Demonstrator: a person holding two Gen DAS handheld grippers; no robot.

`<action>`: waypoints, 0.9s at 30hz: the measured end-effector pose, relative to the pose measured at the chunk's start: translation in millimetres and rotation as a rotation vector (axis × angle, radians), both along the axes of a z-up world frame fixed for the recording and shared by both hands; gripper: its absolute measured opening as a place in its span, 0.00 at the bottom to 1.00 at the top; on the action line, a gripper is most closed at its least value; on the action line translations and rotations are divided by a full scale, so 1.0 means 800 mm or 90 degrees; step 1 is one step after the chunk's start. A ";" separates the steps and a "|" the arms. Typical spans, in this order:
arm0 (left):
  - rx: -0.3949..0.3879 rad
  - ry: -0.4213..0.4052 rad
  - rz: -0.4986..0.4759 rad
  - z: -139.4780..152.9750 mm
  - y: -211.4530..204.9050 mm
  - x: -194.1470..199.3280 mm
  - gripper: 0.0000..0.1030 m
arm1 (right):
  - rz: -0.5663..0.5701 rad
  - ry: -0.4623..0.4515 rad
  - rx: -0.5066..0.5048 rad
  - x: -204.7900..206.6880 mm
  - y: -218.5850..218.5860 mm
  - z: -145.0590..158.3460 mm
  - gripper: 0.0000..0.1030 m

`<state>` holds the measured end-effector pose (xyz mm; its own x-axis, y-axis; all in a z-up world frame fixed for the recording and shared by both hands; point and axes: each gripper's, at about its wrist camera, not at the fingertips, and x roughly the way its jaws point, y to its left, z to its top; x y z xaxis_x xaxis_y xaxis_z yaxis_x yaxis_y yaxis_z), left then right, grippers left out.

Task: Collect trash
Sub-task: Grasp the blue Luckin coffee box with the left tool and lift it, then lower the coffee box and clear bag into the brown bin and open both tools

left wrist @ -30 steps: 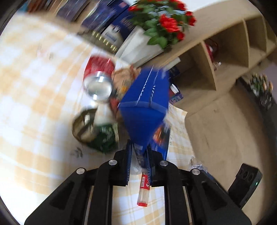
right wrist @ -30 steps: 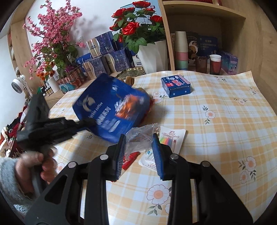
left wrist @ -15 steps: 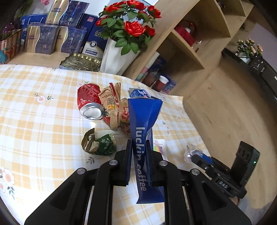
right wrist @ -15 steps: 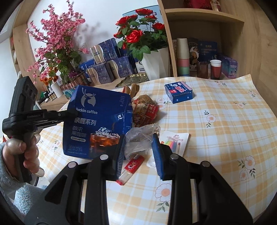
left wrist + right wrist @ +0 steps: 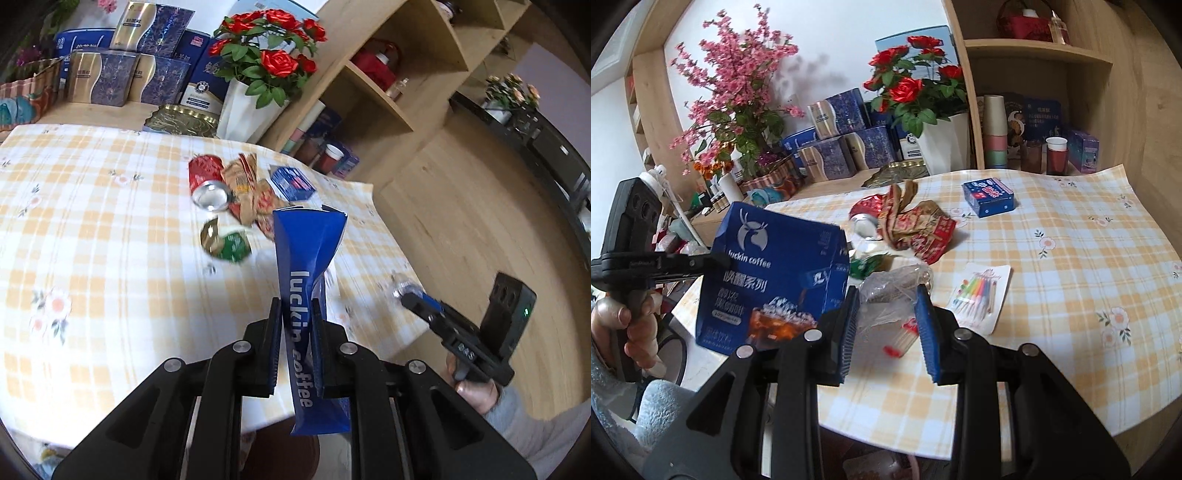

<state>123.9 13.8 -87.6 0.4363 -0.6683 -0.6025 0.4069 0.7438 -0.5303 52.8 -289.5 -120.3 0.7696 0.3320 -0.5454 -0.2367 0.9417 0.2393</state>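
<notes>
Left wrist view: the left gripper (image 5: pixel 295 332) is pinched nearly shut on a flat blue "luckin coffee" paper bag (image 5: pixel 308 258), which stands edge-on between the jaws, above the near right part of the yellow checked tablecloth (image 5: pixel 92 240). Still on the cloth, farther off, lie a crushed red drink can (image 5: pixel 207 181), a crumpled brown and red paper wrapper (image 5: pixel 251 195), a crumpled green and gold foil wrapper (image 5: pixel 225 243) and a small blue box (image 5: pixel 291 182). At the right the right gripper (image 5: pixel 410 295) shows, blurred, with something clear at its tip.

Right wrist view: the right gripper (image 5: pixel 888 317) is closed to a narrow gap on a crumpled clear plastic bag (image 5: pixel 890 291) (something red and white shows under it, too blurred to name). The blue bag (image 5: pixel 768 273) hangs at the left, off the table's near edge. A white card of coloured candles (image 5: pixel 979 291) lies to the right.

Risks, as I judge them: the clear plastic is slippery and only bunched between the pads, so a quick swing could let it slide out. The blue bag, held by one thin edge, could twist or tear free if its mouth catches on something.
</notes>
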 end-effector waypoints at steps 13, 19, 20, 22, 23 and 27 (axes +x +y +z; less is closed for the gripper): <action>0.050 0.034 -0.051 -0.052 0.024 -0.129 0.14 | 0.012 0.004 -0.015 -0.094 0.043 -0.017 0.32; 0.109 0.023 -0.085 -0.089 0.012 -0.166 0.14 | 0.020 0.009 -0.023 -0.119 0.047 -0.025 0.32; 0.126 0.017 -0.094 -0.096 0.007 -0.172 0.14 | 0.019 0.009 -0.024 -0.122 0.046 -0.026 0.32; 0.150 0.012 -0.106 -0.110 -0.001 -0.178 0.14 | 0.017 0.009 -0.020 -0.125 0.043 -0.028 0.32; 0.163 0.013 -0.110 -0.120 -0.006 -0.182 0.14 | 0.015 0.010 -0.017 -0.127 0.042 -0.029 0.32; 0.201 0.027 -0.134 -0.154 -0.024 -0.187 0.14 | 0.016 0.018 -0.011 -0.132 0.040 -0.040 0.32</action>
<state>-26.0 -5.1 -210.8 0.2799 -0.5198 -0.8071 0.5512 0.7753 -0.3082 -52.6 -257.5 -152.1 0.7453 0.3410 -0.5730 -0.2536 0.9397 0.2293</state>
